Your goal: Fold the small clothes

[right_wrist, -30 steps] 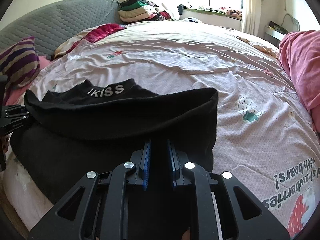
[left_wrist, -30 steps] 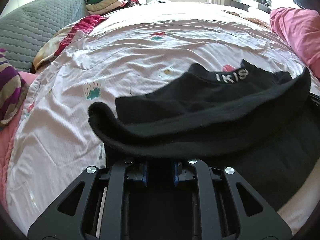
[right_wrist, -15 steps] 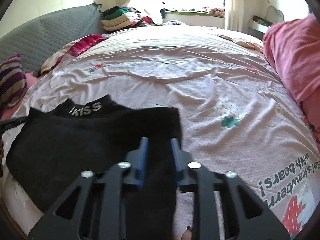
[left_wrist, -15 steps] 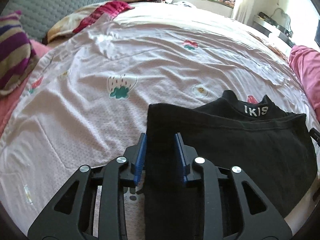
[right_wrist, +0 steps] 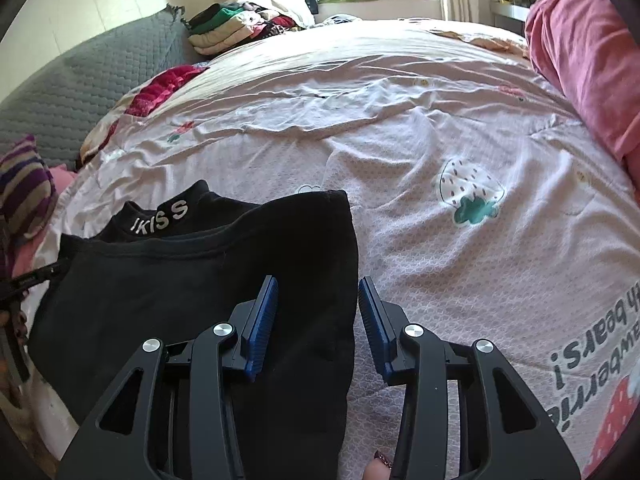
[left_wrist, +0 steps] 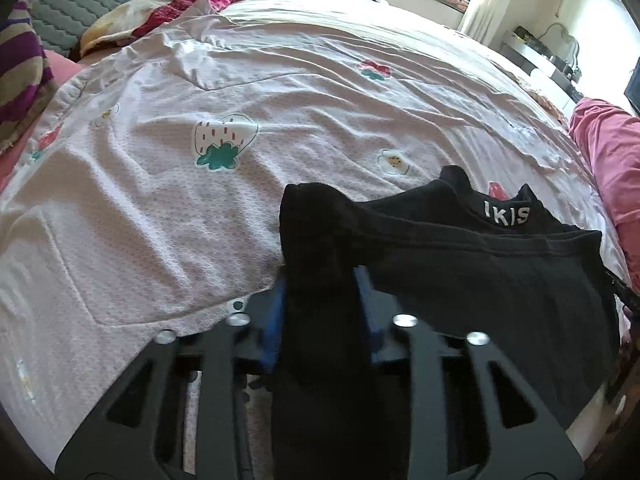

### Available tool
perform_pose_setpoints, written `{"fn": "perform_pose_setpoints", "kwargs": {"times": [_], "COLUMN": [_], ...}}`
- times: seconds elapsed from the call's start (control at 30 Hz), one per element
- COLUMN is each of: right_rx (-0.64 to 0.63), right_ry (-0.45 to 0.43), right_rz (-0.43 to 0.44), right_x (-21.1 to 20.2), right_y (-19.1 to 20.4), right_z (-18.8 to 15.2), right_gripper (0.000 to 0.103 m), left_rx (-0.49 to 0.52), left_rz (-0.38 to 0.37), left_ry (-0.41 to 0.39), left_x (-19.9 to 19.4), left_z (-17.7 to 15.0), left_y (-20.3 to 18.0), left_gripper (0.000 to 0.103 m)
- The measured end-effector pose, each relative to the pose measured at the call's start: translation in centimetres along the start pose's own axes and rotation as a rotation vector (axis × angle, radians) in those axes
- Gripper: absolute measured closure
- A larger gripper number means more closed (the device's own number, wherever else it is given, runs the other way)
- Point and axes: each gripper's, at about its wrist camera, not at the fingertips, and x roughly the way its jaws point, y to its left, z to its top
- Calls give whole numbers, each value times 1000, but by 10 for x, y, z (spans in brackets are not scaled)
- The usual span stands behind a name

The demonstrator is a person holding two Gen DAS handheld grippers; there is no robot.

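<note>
Pale pink cotton covers the bed: a wrinkled bedsheet [left_wrist: 168,208] printed with strawberries and small flowers, with upside-down lettering near the right gripper's side. A grey quilted headboard cushion [right_wrist: 76,92] runs along the far left edge. A rose-pink blanket [right_wrist: 580,60] is heaped at the right edge of the bed. A stack of folded clothes [right_wrist: 228,30] sits at the far end beside the grey cushion, and a purple-and-tan striped pillow [right_wrist: 24,196] lies at the left edge.

The black garment [right_wrist: 192,280] lies on the sheet at the near edge of the bed, its hem folded up over the body so that it stops just short of the collar. The collar, with white letters, shows beyond the folded hem.

The left gripper [left_wrist: 320,276] has its blue pads on either side of a bunched black corner of the garment; the cloth fills the gap and the pads press against it. Its jaws have just been closing after a brief release. The right gripper [right_wrist: 318,284] stands with its pads clearly apart. The garment's right edge lies beneath and between them, with the left pad over the cloth, the right pad over bare sheet, and neither pad pinching. Its jaws have opened within the last second.

A fingertip with a dark painted nail [right_wrist: 378,470] shows at the bottom edge of the right wrist view.
</note>
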Motion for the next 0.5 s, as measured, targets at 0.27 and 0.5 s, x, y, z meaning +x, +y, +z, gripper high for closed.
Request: {"fn": "perform_pose_setpoints", "kwargs": {"times": [0.27, 0.5], "right_rx": [-72, -18], "right_ry": [-50, -142], "right_rz": [4, -3], "right_x": [-24, -35], "right_y": [13, 4], "right_z": [-2, 14], "right_gripper": [96, 97], "left_rx": [99, 78], "left_rz": [78, 78], "left_ry": [-167, -185], "left_x": [-43, -40], "left_z": [7, 23], "left_y": [-21, -17], "left_gripper": [100, 100]}}
